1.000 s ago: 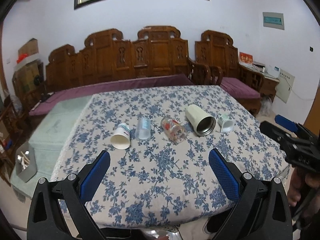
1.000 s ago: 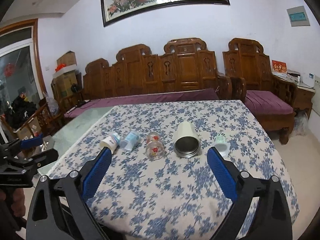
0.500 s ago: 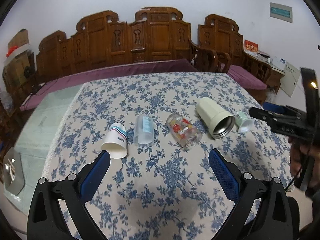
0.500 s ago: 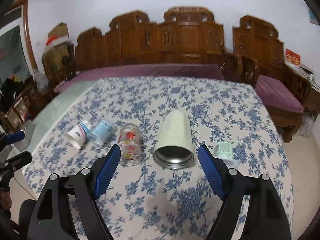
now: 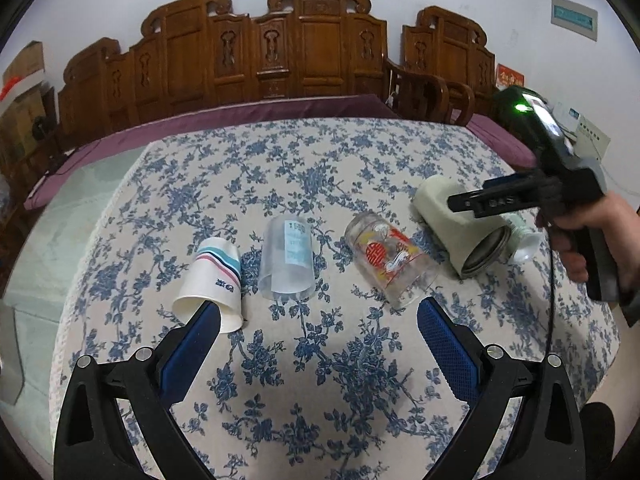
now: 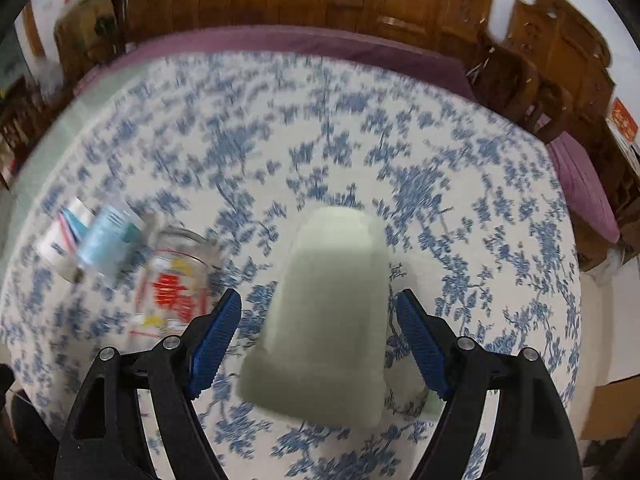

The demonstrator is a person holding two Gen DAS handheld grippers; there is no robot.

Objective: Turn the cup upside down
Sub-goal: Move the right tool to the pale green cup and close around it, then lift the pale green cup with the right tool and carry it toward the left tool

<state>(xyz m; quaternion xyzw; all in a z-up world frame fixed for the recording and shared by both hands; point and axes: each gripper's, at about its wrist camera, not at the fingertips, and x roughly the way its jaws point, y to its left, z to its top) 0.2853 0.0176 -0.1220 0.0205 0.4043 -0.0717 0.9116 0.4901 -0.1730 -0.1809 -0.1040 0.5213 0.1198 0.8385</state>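
Note:
Several cups lie on their sides in a row on the blue-flowered tablecloth (image 5: 320, 160). From the left: a white paper cup (image 5: 212, 284), a frosted plastic cup (image 5: 287, 258), a printed glass (image 5: 390, 264), a cream steel-lined tumbler (image 5: 452, 220) and a small pale green cup (image 5: 524, 240). My left gripper (image 5: 318, 320) is open above the table's near part, short of the paper cup and glass. My right gripper (image 6: 319, 320) is open, with its blue pads on either side of the cream tumbler (image 6: 328, 304), apart from it. It shows in the left wrist view (image 5: 492, 200) over the tumbler.
A carved wooden bench (image 5: 280, 52) with a purple cushion stands behind the table. Wooden chairs (image 6: 552, 64) stand at the back right. The glass (image 6: 176, 280) lies close left of the tumbler and the small green cup (image 6: 432, 396) close right.
Both grippers have moved forward and down toward the table. The right one has come over the cream tumbler, which now lies between its fingers. The cups have not moved.

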